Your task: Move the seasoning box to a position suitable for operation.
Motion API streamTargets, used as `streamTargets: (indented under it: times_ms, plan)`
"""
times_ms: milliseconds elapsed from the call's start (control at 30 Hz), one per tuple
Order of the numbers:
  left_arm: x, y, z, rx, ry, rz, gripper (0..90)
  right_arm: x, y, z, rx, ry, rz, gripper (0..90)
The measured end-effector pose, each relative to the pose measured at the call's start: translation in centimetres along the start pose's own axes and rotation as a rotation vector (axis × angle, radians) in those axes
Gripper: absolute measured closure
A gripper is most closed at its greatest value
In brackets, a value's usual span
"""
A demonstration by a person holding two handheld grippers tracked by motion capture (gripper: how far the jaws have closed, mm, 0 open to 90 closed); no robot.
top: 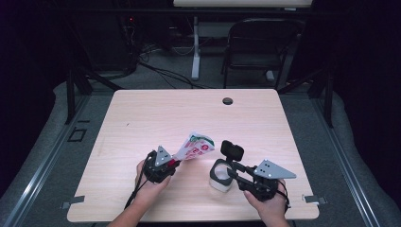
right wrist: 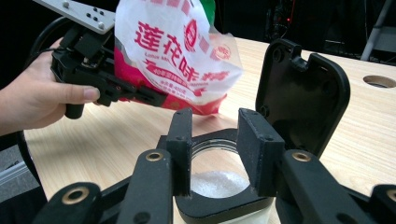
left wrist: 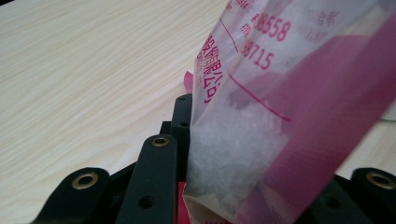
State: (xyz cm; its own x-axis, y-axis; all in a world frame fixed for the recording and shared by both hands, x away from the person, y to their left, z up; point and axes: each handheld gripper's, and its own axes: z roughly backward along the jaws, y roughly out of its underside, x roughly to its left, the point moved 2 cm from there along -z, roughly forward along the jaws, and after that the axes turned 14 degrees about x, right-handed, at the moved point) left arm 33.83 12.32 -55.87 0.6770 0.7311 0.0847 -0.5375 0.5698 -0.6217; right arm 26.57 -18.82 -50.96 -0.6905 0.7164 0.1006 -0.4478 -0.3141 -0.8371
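A pale wood-grain counter [top: 142,118] stands in a dark room on grey floor; a round cable hole [top: 227,100] sits near its far edge, and beyond that edge stand a black folding chair [top: 257,47] and a white desk leg [top: 195,47] amid loose cables. All the work sits in the near half of the counter, towards the person's edge, while the far half and both side margins lie bare. The left tool [top: 160,166], held in the left hand [top: 149,189], has its jaws pressed on the lower end of a printed pink-and-white bag [top: 195,146], which is lifted off the counter and slants up and to the right; the left gripper view shows white crystals [left wrist: 233,140] inside the bag [left wrist: 280,93] between the jaws. The right tool [top: 239,176], in the right hand [top: 267,203], grips the black rim of a small white jar [top: 220,177] that stands on the counter just right of the bag and near the front edge. The jar's hinged black lid [right wrist: 303,93] stands open and upright behind the mouth, and white granules [right wrist: 217,182] lie inside. In the right gripper view the bag [right wrist: 173,51] hangs just above and beyond the jar [right wrist: 224,205], apart from it.
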Motion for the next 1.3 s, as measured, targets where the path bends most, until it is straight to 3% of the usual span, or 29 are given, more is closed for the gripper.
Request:
streamTargets:
  times_ms: [200, 467, 933, 1300]
  plan:
    - [1.1, 0.5, 1.5, -0.001, -0.019, 0.002, 73.1, 0.0, 0.0, 0.0, 0.0, 0.004, 0.002, 65.7]
    - [2.8, 1.9, 3.3, -0.014, -0.043, 0.041, 73.1, 0.1, 0.0, 0.0, 0.001, 0.008, 0.0, 65.0]
    - [6.3, 4.7, 4.8, -0.049, -0.095, 0.179, 73.1, -0.2, 0.6, -0.1, 0.012, 0.025, -0.003, 63.5]
    - [8.1, 6.6, 4.4, -0.009, -0.141, 0.243, 73.2, -0.3, 0.5, -1.0, 0.018, 0.013, 0.014, 62.1]
